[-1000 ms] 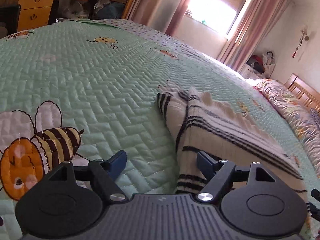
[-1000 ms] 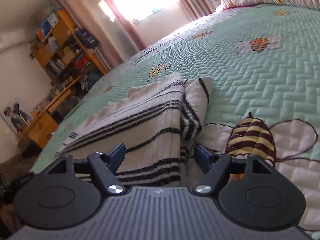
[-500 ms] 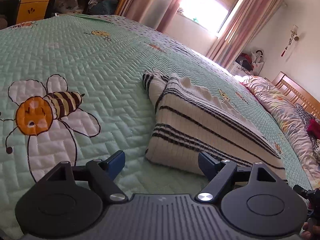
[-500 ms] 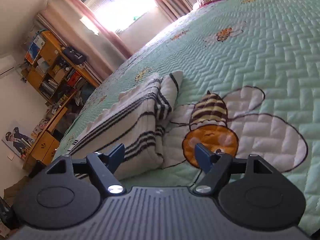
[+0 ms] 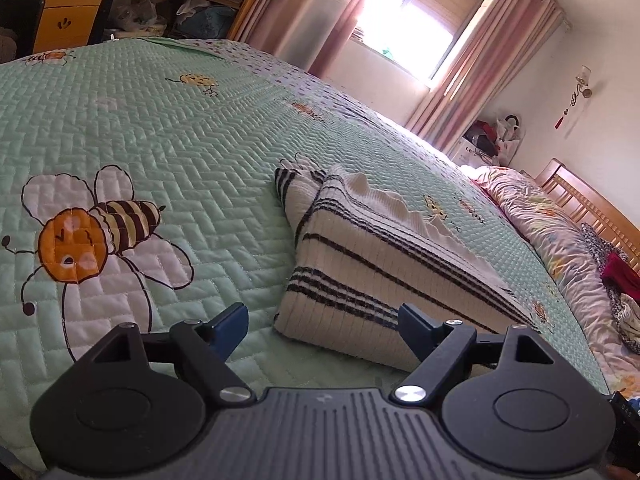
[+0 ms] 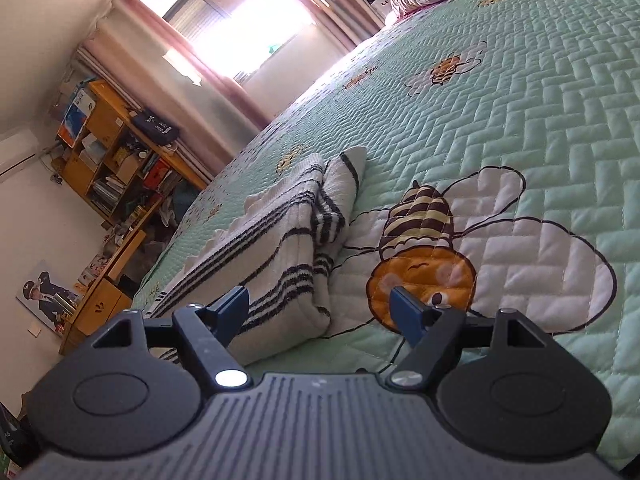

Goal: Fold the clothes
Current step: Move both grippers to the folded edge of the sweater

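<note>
**Sweater folded, both grippers empty**

Nearest, the left gripper [image 5: 322, 326] and right gripper [image 6: 318, 310] stand open, holding nothing, just short of the sweater [image 5: 384, 264]. It lies folded on the quilt [image 5: 180, 128], beside the bee [image 6: 424, 264]. Little folding seems left.

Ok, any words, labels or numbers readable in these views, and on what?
"LE": start of a word on the white cardboard box; rest hidden.
White print on the dark hanging bag: too blurred.
Blue-and-white box on the wooden shelves: too small.
</note>
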`<state>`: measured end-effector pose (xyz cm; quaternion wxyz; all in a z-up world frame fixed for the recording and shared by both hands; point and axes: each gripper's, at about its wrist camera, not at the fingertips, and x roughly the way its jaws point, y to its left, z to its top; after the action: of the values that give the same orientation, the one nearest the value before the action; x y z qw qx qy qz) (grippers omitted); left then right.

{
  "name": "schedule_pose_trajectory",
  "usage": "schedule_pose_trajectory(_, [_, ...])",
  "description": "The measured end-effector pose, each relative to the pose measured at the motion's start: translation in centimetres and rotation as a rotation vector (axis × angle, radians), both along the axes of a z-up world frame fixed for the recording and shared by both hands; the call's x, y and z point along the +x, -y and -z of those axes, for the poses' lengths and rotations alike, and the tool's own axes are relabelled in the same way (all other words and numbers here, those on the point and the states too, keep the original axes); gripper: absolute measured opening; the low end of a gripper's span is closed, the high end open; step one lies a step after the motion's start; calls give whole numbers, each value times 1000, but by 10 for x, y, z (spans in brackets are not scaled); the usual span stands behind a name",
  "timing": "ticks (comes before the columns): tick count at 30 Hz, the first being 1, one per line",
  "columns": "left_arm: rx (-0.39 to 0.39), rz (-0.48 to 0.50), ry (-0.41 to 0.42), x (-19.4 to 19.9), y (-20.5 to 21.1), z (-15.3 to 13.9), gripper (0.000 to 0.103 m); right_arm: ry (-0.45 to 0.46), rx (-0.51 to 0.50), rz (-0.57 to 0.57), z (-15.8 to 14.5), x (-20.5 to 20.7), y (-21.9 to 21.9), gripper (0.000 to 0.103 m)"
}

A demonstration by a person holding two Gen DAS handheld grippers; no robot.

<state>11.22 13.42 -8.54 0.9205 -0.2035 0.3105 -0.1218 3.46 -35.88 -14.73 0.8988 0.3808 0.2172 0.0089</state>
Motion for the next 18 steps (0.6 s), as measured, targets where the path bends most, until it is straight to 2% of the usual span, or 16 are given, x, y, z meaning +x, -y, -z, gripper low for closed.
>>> schedule_pose_trajectory(6, [24,24,2,-2,8,-2,89,26,-30,-29,-8,-1,-7,78])
schedule_pose_trajectory(11, [-9,27,-71,5,3,8,92,14,-8,-38,-5,-1,-8,78])
schedule_pose_trajectory(15, [-102,0,-161,16,-8,21,92,7,88,-24,0,-1,-1,78])
schedule_pose_trajectory(18, [-168,-22,-193,27,-11,25,95,1,174,-14,5,0,5,79])
